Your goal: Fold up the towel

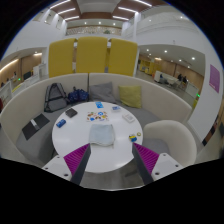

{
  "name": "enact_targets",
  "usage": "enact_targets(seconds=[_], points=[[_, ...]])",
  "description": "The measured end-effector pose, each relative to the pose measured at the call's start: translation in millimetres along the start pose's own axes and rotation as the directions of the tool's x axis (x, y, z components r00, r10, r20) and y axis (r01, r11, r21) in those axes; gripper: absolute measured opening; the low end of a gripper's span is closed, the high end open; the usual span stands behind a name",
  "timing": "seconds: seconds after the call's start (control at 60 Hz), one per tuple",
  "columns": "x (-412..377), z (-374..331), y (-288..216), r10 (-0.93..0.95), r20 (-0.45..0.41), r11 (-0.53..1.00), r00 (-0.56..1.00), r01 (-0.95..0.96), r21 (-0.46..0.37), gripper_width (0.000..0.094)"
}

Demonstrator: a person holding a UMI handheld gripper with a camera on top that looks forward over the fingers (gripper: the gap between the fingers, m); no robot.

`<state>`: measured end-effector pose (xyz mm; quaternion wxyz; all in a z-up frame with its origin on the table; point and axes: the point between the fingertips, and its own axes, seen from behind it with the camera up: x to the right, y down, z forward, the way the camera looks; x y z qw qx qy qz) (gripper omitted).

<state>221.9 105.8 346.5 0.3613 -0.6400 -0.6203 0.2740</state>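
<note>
My gripper (112,166) is open and empty, its fingers (77,161) spread wide, held in the air above the near edge of a round white table (100,135). The magenta pads face each other with nothing between them. I cannot make out a towel for certain. A pale yellow-green soft thing (130,95) rests on the bench beyond the table; whether it is a towel or a cushion I cannot tell.
The table holds a colourful box (97,115), a black item (71,113) and small bits (129,119). A curved grey bench (35,126) with a dark bag (55,97) wraps round the left. A white chair (170,135) stands right. Yellow panels (92,55) stand behind.
</note>
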Motion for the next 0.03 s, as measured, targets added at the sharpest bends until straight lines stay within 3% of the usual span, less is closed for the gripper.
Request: enact_targets(seconds=[0.033], points=[[-1.2,0.3,0.8,0.0,0.011,1.0,1.0,0.0,0.0,0.0882]])
